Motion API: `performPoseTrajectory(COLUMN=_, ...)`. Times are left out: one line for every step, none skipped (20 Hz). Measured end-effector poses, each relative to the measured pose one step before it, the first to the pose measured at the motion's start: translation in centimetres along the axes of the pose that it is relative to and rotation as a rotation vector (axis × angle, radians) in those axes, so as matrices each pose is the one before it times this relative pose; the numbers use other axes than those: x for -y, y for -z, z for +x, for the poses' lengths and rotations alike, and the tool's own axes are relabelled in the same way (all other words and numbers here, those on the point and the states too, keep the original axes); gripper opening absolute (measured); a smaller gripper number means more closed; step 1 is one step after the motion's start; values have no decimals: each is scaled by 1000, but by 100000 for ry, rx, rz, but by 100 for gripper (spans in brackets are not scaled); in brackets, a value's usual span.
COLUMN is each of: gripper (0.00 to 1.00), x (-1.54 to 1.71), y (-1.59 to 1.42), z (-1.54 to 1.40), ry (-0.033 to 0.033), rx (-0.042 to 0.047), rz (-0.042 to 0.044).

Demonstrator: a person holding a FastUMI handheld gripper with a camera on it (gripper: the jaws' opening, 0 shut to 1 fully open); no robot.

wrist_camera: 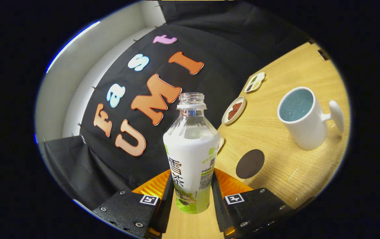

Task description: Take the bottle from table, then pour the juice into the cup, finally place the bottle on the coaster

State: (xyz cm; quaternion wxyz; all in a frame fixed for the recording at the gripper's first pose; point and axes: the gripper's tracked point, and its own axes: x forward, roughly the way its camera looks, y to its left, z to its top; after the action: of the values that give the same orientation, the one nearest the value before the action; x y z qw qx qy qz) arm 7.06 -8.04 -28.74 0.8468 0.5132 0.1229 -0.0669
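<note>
Wooden surface (pixel 276 159) tilting past; fingers (pixel 191 199) are clamping the uncapped bottle (pixel 191 149), risking spilling before reaching the cup (pixel 304 118).

The scene is seen from a fisheye camera carried on the gripper (pixel 191 196), looking forward along its two fingers. The view is rolled, so that the table (pixel 296 166) is tilted up to one side and the booth wall is swung across the other. The bottle (pixel 191 149) is seen from very close, pressed between the fingers on both sides, standing straight along the line of sight. The coaster (pixel 250 163) is seen near, just beyond one finger. The cup (pixel 304 118) is looked into from above, farther off. Two small dishes (pixel 233 110) are seen farther back, by the wall.
</note>
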Motion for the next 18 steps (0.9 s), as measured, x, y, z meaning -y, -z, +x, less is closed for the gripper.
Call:
performPoseTrajectory(gripper=58, x=261, y=-155, z=251, ry=-379, rx=316, rz=4434)
performPoseTrajectory(gripper=58, x=153, y=-95, z=398, ry=-112, rx=457, rz=4075)
performPoseTrajectory(gripper=58, x=210, y=-106, z=341, ry=-142, rx=566, rz=3335)
performPoseTrajectory(gripper=58, x=159, y=-161, z=332, ry=132, rx=409, rz=3231)
performPoseTrajectory(gripper=58, x=360, y=-110, z=112, ry=162, rx=472, rz=3665)
performPoseTrajectory(gripper=58, x=-43, y=-290, z=-93, ry=29, rx=692, rz=3687)
performPoseTrajectory(gripper=57, x=22, y=-208, z=-9, ry=-49, rx=926, rz=3645)
performPoseTrajectory(gripper=57, x=151, y=-268, z=-384, ry=-149, rx=840, rz=3028)
performPoseTrajectory(gripper=58, x=-45, y=-347, z=-127, ry=-183, rx=858, rz=2896)
performPoseTrajectory(gripper=57, x=-131, y=-369, z=-39, ry=-518, rx=765, rz=3059)
performPoseTrajectory(gripper=58, x=-79, y=-298, z=-47, ry=-806, rx=761, rz=3309)
performPoseTrajectory(gripper=57, x=-60, y=-310, z=-19, ry=-557, rx=650, rz=3239)
performPoseTrajectory(gripper=58, x=20, y=-297, z=44, ry=104, rx=740, rz=2769)
performPoseTrajectory(gripper=57, x=-145, y=-126, z=190, ry=516, rx=561, rz=2447)
performPoseTrajectory(gripper=57, x=-105, y=-196, z=90, ry=274, rx=334, rz=2386)
performPoseTrajectory(gripper=58, x=-262, y=-37, z=262, ry=-89, rx=223, rz=2706)
performPoseTrajectory(gripper=58, x=-273, y=-132, z=245, ry=-658, rx=289, rz=2876)
performPoseTrajectory(gripper=57, x=-468, y=-64, z=-12, ry=-1431, rx=145, rz=2414)
